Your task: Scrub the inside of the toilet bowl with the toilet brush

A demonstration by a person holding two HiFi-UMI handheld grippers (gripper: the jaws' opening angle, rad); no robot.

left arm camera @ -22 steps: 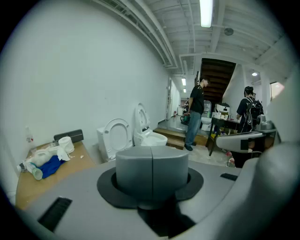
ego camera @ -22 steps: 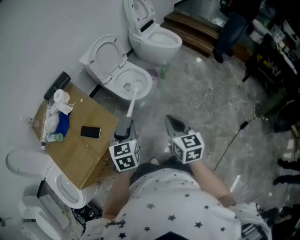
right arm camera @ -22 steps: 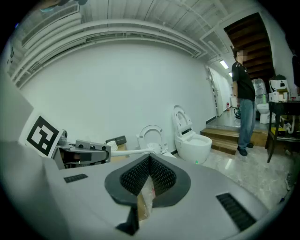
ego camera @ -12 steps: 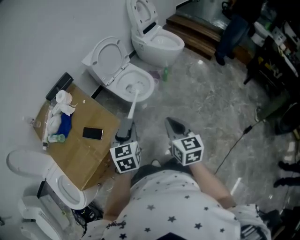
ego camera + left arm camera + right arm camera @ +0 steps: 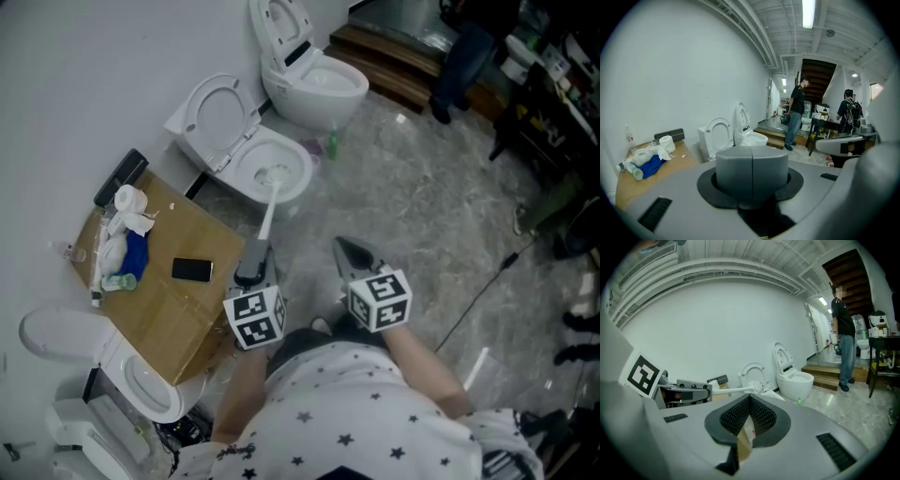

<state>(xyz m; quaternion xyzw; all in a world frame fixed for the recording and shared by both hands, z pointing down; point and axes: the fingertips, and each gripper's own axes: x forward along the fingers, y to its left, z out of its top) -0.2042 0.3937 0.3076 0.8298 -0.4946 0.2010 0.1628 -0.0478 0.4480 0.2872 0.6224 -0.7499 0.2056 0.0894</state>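
An open white toilet [image 5: 302,167] stands by the wall with its lid up. The toilet brush [image 5: 267,208] has a long white handle, and its head [image 5: 273,174] sits inside the bowl. My left gripper [image 5: 251,257] is shut on the near end of that handle, just in front of the toilet. In the left gripper view its grey pads [image 5: 751,171] are pressed together and the brush is hidden. The right gripper view shows the left gripper [image 5: 680,392] and the brush handle [image 5: 733,390] reaching toward the toilet [image 5: 754,376]. My right gripper [image 5: 349,251] is shut on nothing, to the right over the floor.
A second toilet [image 5: 317,90] stands farther back, with a green bottle [image 5: 330,143] on the floor beside it. On the left a cardboard sheet [image 5: 178,309] carries a phone [image 5: 192,270], a paper roll and a blue cloth. People [image 5: 843,338] stand at the far steps. A cable [image 5: 478,281] crosses the floor.
The head view has shifted slightly. The brush head stays in the bowl and both grippers hold about the same places.
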